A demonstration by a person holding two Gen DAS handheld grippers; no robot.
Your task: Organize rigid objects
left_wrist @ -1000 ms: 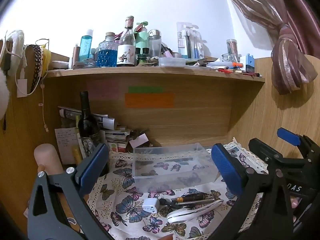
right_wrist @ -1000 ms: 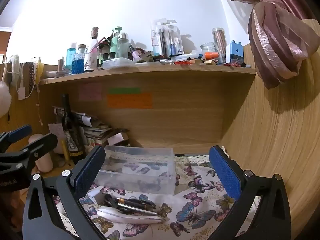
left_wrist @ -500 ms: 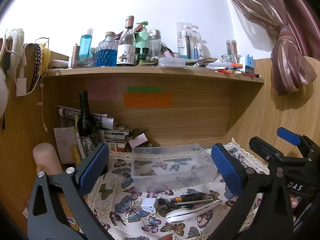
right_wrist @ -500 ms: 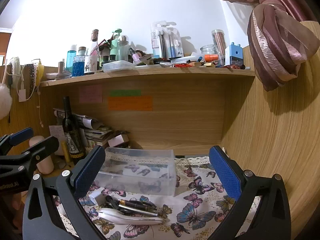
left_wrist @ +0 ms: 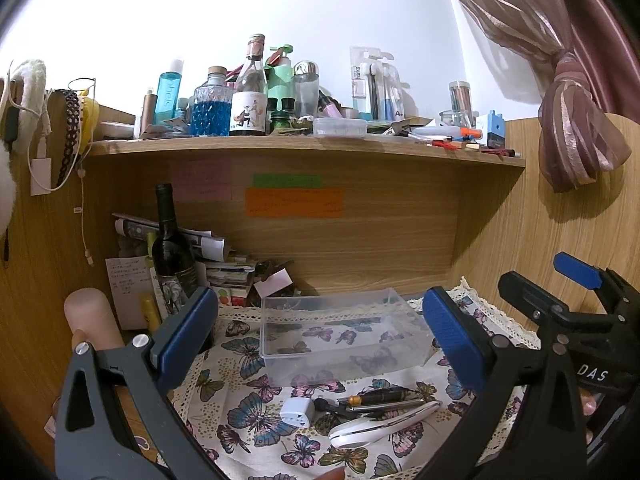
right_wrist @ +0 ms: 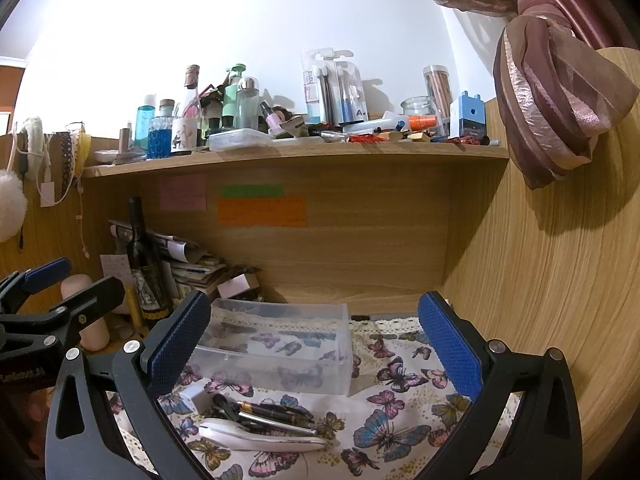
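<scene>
Grippers both hang wide apart and hold nothing: the left gripper (left_wrist: 320, 336) and the right gripper (right_wrist: 316, 344) each frame the clear bin (left_wrist: 340, 336) from above the front of the desk (left_wrist: 256, 408). The bin stands toward the back of the desk, on the butterfly cloth, with nothing in it. In front of it, near the front edge, lies a small heap: a white charger (left_wrist: 297, 412), dark pens (left_wrist: 380, 398) and a long white case (left_wrist: 380, 426), touching or overlapping one another.

Nothing seems sorted yet, so the step in hand is likely a first pick. The charger sits at the left end of the heap, the freest piece, so it is probably the easiest start. Come straight down, close across its flat sides, and lift clear before moving over the bin. The pens may roll or cling together; take one at its middle.
</scene>
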